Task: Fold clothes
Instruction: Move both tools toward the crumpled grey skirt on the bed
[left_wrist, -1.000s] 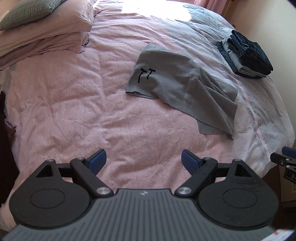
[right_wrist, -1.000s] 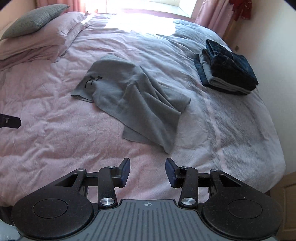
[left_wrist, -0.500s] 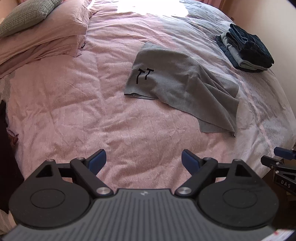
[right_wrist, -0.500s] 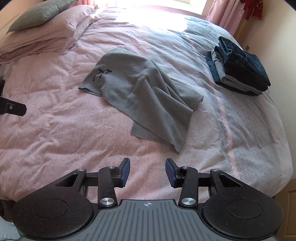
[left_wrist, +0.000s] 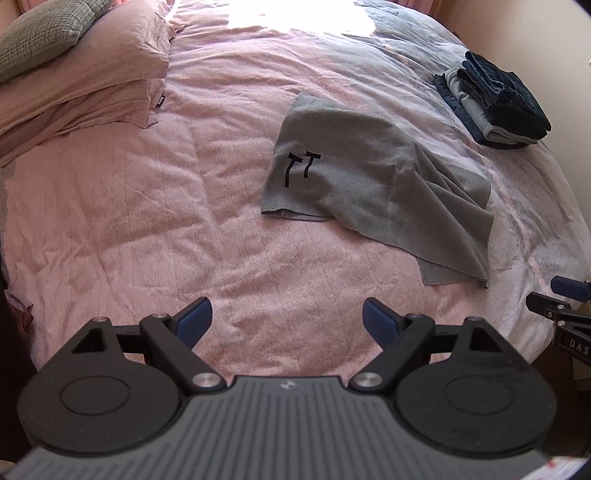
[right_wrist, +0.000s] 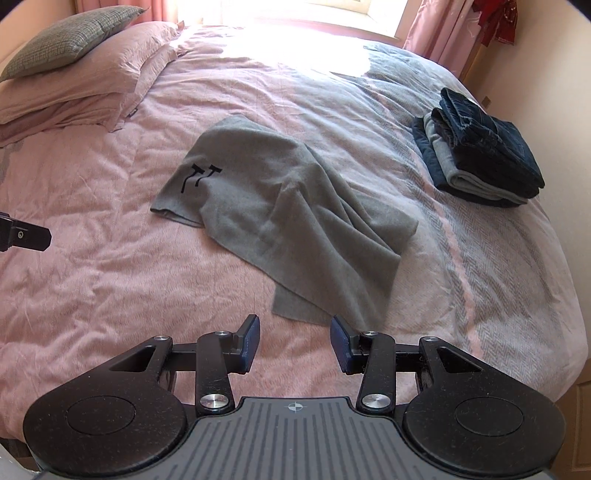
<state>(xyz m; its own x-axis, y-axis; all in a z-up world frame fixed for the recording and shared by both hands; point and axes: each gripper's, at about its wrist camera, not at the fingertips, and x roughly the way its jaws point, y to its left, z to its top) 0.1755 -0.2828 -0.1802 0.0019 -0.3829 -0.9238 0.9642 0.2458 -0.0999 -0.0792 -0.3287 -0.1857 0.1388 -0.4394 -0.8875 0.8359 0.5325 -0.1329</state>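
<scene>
A grey garment (left_wrist: 373, 188) with a black printed mark lies rumpled on the pink bed cover (left_wrist: 155, 221), one corner trailing toward me. In the right wrist view the same grey garment (right_wrist: 288, 218) has its near corner just beyond my right gripper (right_wrist: 294, 338), which is open and holds nothing. My left gripper (left_wrist: 287, 317) is wide open over bare cover, well short and left of the garment. A fingertip of the right gripper shows at the right edge of the left wrist view.
A folded stack of dark jeans and grey clothes (right_wrist: 480, 155) sits at the bed's far right. Pink pillows (left_wrist: 77, 88) with a grey cushion (right_wrist: 66, 40) lie at the far left. The bed edge drops off at the right, near a wall.
Both grippers have moved forward and slightly left over the bed, so the garment appears closer to them. Both stay open and nothing was taken hold of.
</scene>
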